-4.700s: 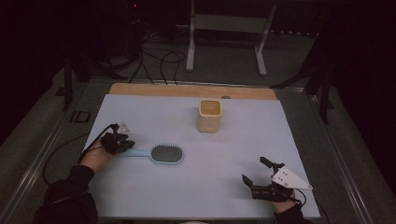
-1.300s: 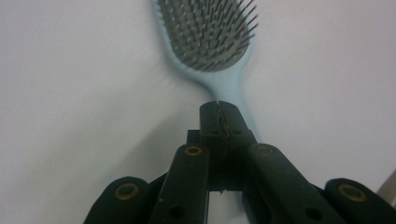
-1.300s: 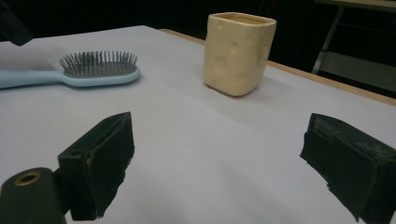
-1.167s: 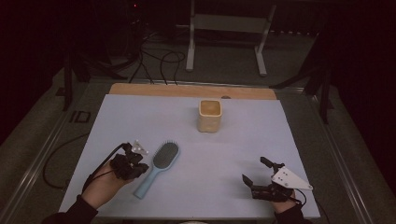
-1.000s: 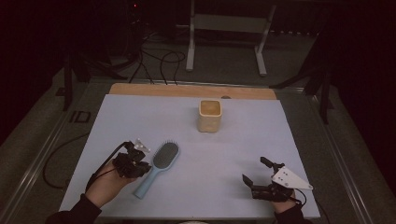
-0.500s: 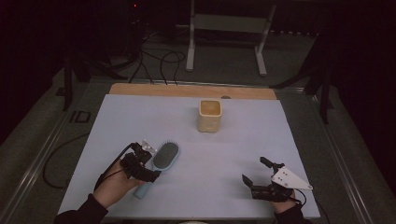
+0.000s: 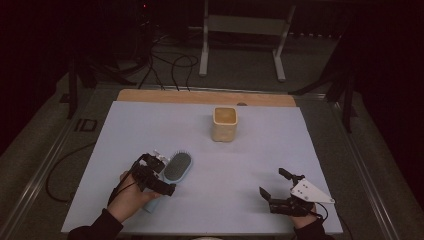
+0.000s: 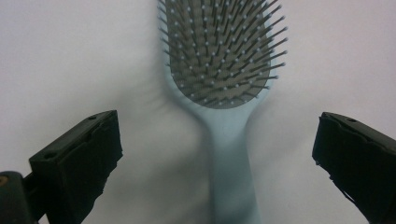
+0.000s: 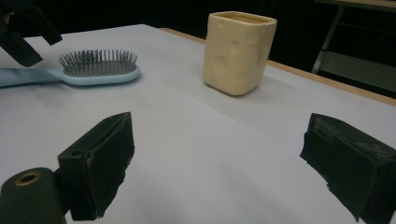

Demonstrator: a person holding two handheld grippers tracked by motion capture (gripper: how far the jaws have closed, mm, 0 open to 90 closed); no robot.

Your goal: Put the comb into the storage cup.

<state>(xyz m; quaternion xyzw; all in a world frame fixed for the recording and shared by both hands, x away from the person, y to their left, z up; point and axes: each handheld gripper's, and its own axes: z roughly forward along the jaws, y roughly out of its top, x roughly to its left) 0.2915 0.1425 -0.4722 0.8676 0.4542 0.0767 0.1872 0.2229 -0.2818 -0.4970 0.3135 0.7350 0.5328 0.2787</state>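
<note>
One light-blue plastic hairbrush [image 7: 175, 170] (bristles up) lies flat on the white desk [image 7: 125, 130], well left of and nearer the person than the single cream square ceramic cup [image 7: 224, 123]. Bare desk surrounds both. The left claw [image 7: 159, 176] has just been opening; its jaws stand wide apart astride the brush handle, not touching. The right claw [image 7: 276, 189], near the desk's front edge, is spread and empty.

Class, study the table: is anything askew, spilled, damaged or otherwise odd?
Nothing stands out. The brush lies flat on the sheet, bristles up, intact, its handle between the open jaws of the left claw. The cup stands upright, with no spill around it.
</note>
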